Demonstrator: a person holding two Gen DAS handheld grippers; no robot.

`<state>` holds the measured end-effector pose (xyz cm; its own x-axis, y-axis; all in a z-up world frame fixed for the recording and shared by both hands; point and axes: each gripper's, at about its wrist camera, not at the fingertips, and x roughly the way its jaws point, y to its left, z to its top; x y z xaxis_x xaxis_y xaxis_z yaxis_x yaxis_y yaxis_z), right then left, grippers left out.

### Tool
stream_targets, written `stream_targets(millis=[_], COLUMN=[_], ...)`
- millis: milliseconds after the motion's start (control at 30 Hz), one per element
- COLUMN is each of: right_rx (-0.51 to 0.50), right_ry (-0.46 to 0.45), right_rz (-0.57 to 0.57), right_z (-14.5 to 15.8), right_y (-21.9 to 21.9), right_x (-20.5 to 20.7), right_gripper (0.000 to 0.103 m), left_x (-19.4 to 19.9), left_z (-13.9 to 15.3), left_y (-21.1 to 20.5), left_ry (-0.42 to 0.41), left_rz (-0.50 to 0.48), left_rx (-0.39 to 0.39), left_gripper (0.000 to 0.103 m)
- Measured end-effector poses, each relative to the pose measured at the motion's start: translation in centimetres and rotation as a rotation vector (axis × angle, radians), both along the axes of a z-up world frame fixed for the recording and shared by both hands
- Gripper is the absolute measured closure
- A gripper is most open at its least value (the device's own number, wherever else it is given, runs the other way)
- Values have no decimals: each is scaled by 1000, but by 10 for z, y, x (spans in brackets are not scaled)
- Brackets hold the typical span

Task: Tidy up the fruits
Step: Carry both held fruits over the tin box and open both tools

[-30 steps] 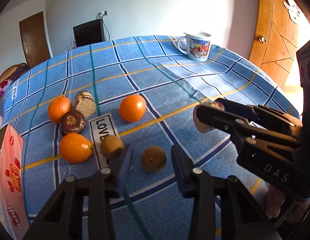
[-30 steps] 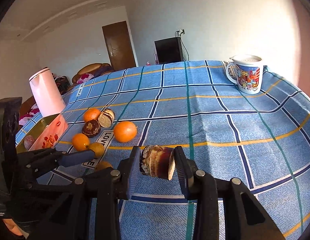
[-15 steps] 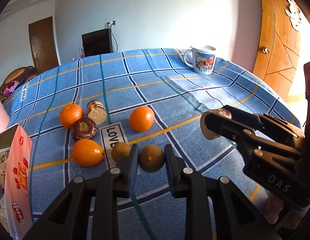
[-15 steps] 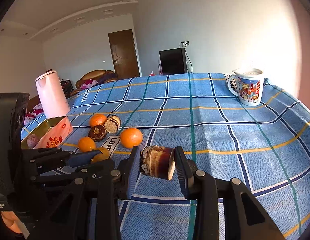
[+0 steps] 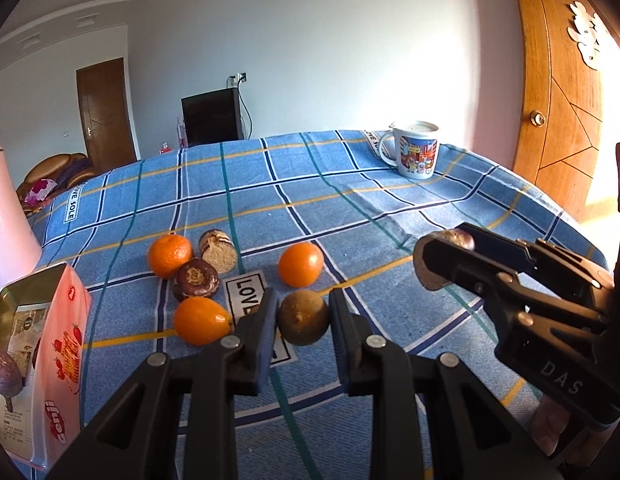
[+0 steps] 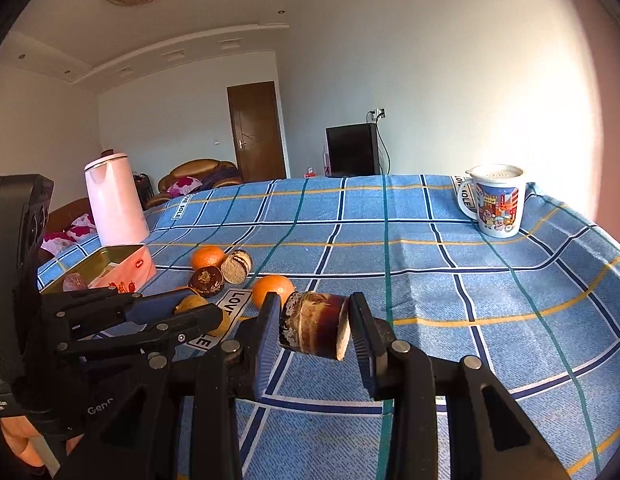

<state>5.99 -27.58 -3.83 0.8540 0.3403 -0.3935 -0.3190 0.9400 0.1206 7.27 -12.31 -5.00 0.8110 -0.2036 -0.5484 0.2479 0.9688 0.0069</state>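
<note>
My left gripper (image 5: pixel 303 316) is shut on a brown kiwi-like fruit (image 5: pixel 303 317) and holds it above the blue checked tablecloth (image 5: pixel 350 200). My right gripper (image 6: pixel 314 326) is shut on a round chocolate-coated cake (image 6: pixel 314 325), held in the air; it shows at the right of the left wrist view (image 5: pixel 444 258). On the cloth lie three oranges (image 5: pixel 301 264) (image 5: pixel 169 255) (image 5: pixel 201 320), a chocolate cake (image 5: pixel 196 282) and a biscuit cake (image 5: pixel 217 250). The second brown fruit is hidden behind my left finger.
A pink tin box (image 5: pixel 37 360) stands open at the left with a purple fruit (image 5: pixel 3 370) inside. A pink kettle (image 6: pixel 113 200) stands behind it. A printed mug (image 5: pixel 416 154) stands at the far right corner. A wooden door (image 5: pixel 562 92) is to the right.
My left gripper moved forward around the brown fruit, shut on it and lifted it off the cloth. My right gripper rose a little with the cake.
</note>
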Motion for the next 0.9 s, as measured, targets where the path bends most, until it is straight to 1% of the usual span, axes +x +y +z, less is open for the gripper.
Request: stream_targets(millis=[900], right_rx=[6], right_ry=[-135], right_rz=[20], right_z=[6], right_y=[-1], right_x=[-23], right_gripper=[66], left_x=[-24], left_z=[9], left_y=[2], left_ry=[-135], left_rz=[31], left_rx=[9], left_gripper=[76])
